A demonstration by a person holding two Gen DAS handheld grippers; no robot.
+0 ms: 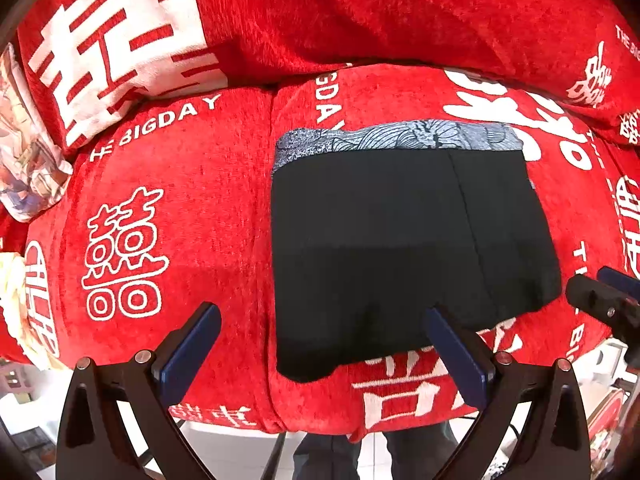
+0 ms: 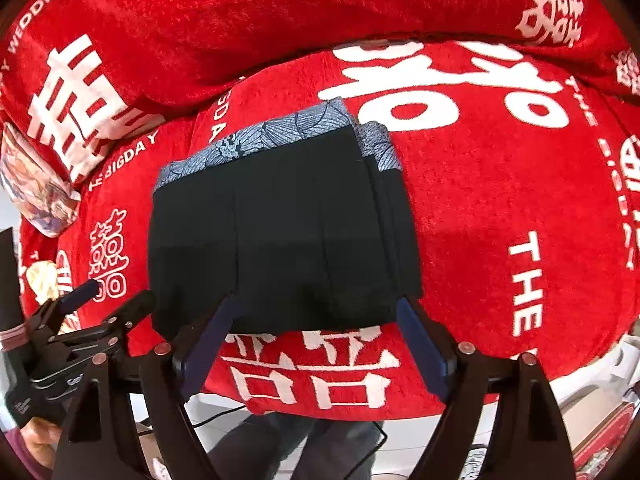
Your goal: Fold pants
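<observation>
Two grippers hang above a folded pair of black pants (image 1: 404, 236), both pointing steeply down at the red sofa cover (image 1: 192, 200). The left gripper (image 1: 322, 324) has its jaws spread wide with nothing pressed between them; its left blue pad sits over bare red fabric, its right pad over the near edge of the pants. The right gripper (image 2: 316, 320) also stands open and holds nothing, its two blue pads straddling the near edge of the garment without clamping it. In the right wrist view the left gripper shows at the near left, gripped by a hand (image 2: 38, 438) that is only partly visible at the picture's edge.

The pants lie flat on the seat cushion as a compact rectangle, layers stacked along the right side, with a blue-grey patterned waistband (image 1: 400, 138) along the far edge. The red cover carries large white characters and the words "THE BIGDAY". A back cushion (image 1: 360, 12) in the same red fabric rises behind the pants. At far left rests a pillow (image 1: 28, 160) with a pale printed picture; what it depicts is too blurred to tell. Below the sofa's near edge, dark trouser legs (image 2: 288, 448) of the person and a thin black cable (image 2: 372, 440) show against a pale floor.
</observation>
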